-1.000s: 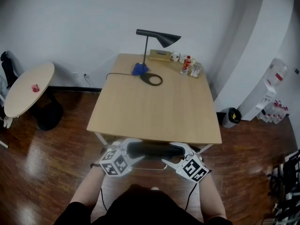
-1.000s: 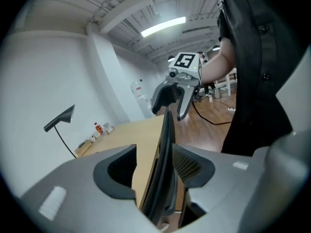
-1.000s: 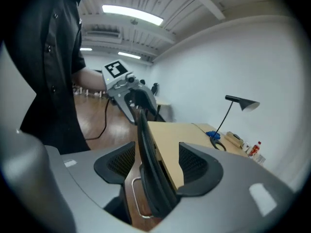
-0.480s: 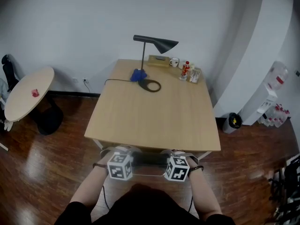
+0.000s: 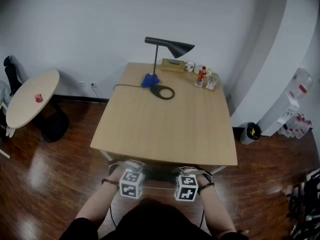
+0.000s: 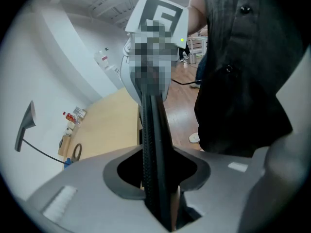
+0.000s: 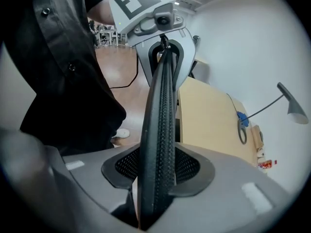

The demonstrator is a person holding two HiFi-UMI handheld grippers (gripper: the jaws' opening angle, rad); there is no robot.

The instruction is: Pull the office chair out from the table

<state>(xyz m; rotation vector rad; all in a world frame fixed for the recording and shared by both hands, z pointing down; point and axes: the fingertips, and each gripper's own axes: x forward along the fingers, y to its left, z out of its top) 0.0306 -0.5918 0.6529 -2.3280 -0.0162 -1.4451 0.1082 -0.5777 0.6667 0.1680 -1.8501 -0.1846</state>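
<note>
Step in hand: grasp. I am clamping left gripper (image 5: 129, 168) and right gripper (image 5: 188, 170), jaws just closing, on the office chair backrest rim (image 5: 159, 171) between their fingers. Next, I judge: a steady pull away from the table (image 5: 165, 119).

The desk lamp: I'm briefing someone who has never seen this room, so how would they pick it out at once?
Find the rectangular wooden table and look to its far end by the white wall. The lamp stands there, left of the mug and red bottle. It alone is tall and black: thin stem, ring base, slanted cone shade.
</note>
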